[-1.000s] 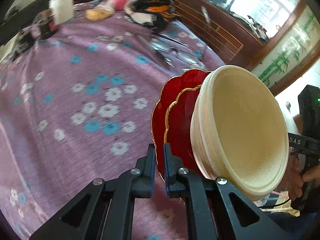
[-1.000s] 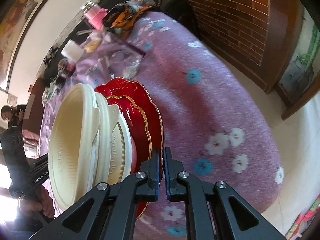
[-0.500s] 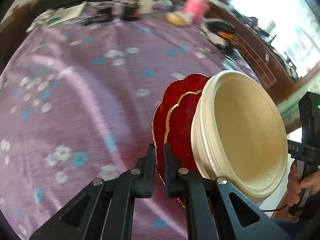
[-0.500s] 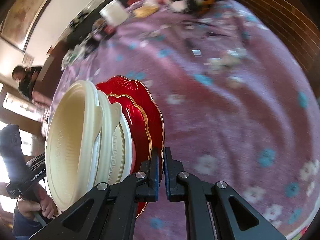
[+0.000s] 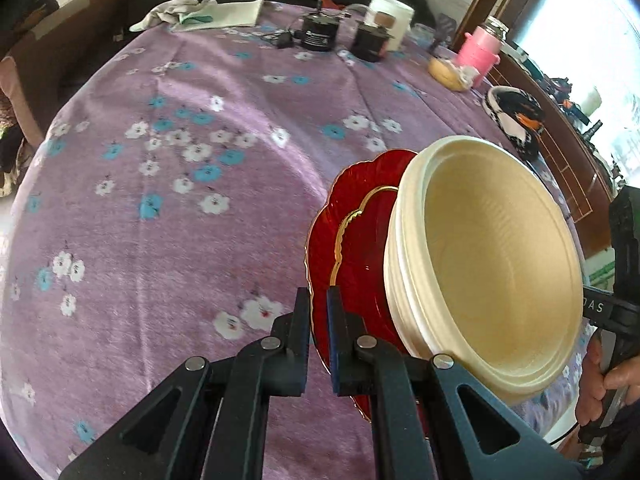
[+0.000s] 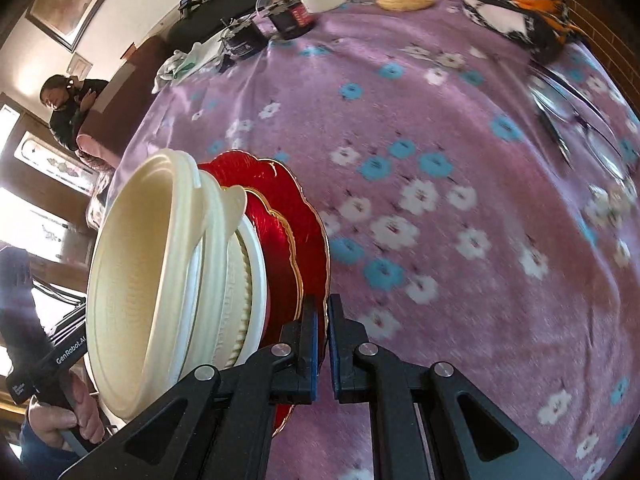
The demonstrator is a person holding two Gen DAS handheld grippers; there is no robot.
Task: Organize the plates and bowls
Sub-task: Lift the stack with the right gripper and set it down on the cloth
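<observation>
Fingers of the left gripper (image 5: 318, 312) clench the large red plate (image 5: 356, 248) rim at 6 o'clock; cream bowls (image 5: 492, 264) stacked at 3 o'clock, over the purple floral cloth (image 5: 180, 208). Right gripper (image 6: 323, 320) clenches the same plate (image 6: 288, 208); bowls (image 6: 148, 272) at 9 o'clock, the other hand (image 6: 60, 420) at 8 o'clock.

The right gripper (image 6: 323, 344) has its jaws clamped on the rim of the large red plate (image 6: 310, 216), which carries a smaller red plate (image 6: 280, 232) and stacked cream bowls (image 6: 140, 276) above the purple floral tabletop (image 6: 480, 200)
</observation>
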